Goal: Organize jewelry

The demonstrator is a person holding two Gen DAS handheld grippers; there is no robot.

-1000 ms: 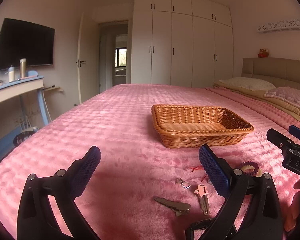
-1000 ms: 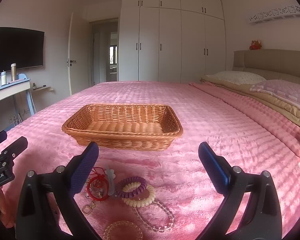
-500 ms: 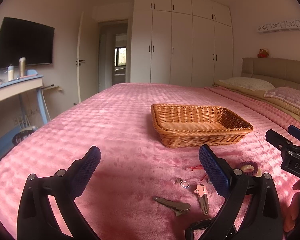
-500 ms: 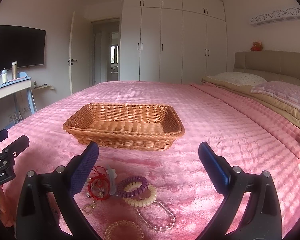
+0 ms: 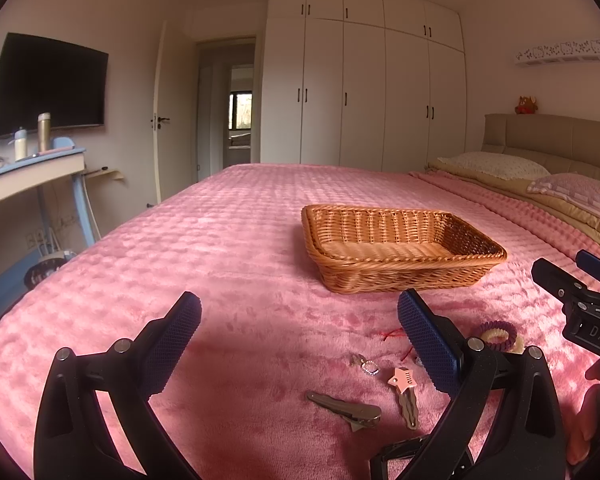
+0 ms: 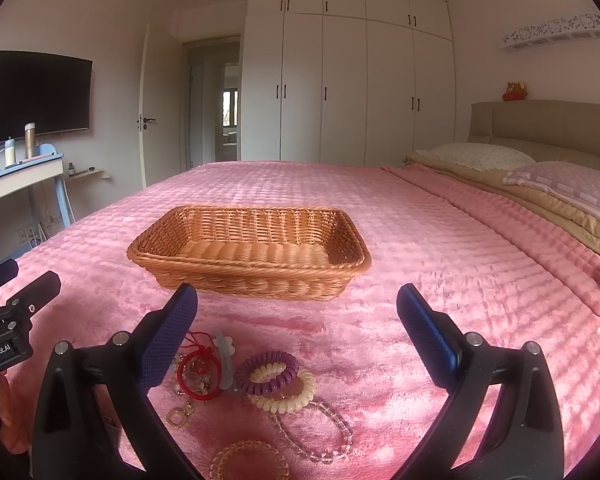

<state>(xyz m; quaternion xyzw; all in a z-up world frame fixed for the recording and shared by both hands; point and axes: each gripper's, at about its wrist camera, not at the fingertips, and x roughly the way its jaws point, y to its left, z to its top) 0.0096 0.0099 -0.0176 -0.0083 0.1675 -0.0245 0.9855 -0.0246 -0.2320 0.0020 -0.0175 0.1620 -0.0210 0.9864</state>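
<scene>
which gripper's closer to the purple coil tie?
Right. The right gripper hangs over the purple coil tie, which lies between its fingers; the left gripper is off to the tie's left.

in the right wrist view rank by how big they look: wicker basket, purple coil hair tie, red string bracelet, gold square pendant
1. wicker basket, clearly largest though farthest back
2. purple coil hair tie and red string bracelet: look about alike, side by side, so unranked
3. gold square pendant, smallest

Woven wicker basket (image 6: pixel 252 268), plush bedspread (image 6: pixel 420 248)
</scene>
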